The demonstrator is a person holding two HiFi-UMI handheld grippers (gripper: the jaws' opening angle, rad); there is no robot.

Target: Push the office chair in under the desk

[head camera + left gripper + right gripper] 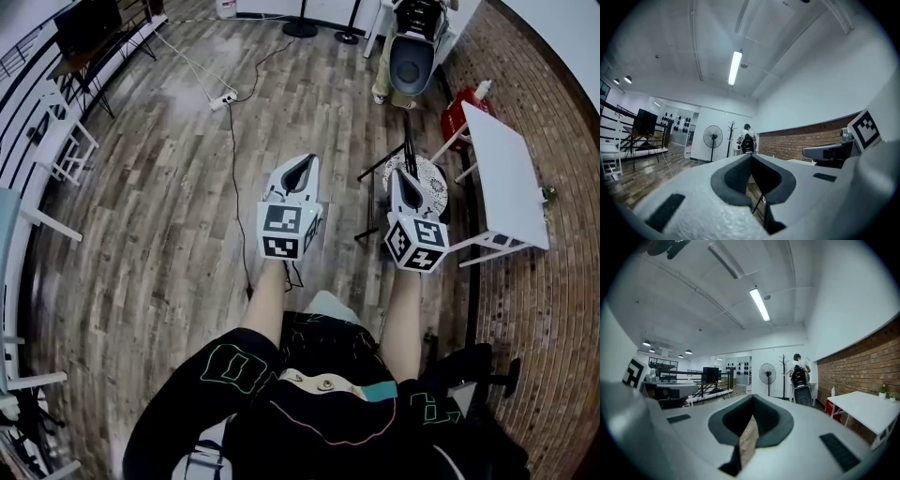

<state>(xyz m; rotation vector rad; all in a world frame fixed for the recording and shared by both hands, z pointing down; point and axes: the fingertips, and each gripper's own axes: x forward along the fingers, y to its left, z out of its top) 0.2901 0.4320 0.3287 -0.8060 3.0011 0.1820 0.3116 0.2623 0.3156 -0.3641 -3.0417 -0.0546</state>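
Note:
A white desk (506, 178) stands at the right by the brick wall and shows in the right gripper view too (865, 409). A grey office chair (411, 58) stands far off at the back of the room (803, 395), with a person right behind it. My left gripper (302, 167) and right gripper (401, 178) are held level over the wooden floor, side by side, both far from the chair. Each is shut with nothing between its jaws, as the left gripper view (751, 158) and the right gripper view (752, 401) show.
A round white seat on black legs (429, 176) stands just beyond my right gripper, left of the desk. A red object (457, 114) sits by the desk's far end. A power strip (222, 99) and cable lie on the floor. White chairs (64, 150) line the left.

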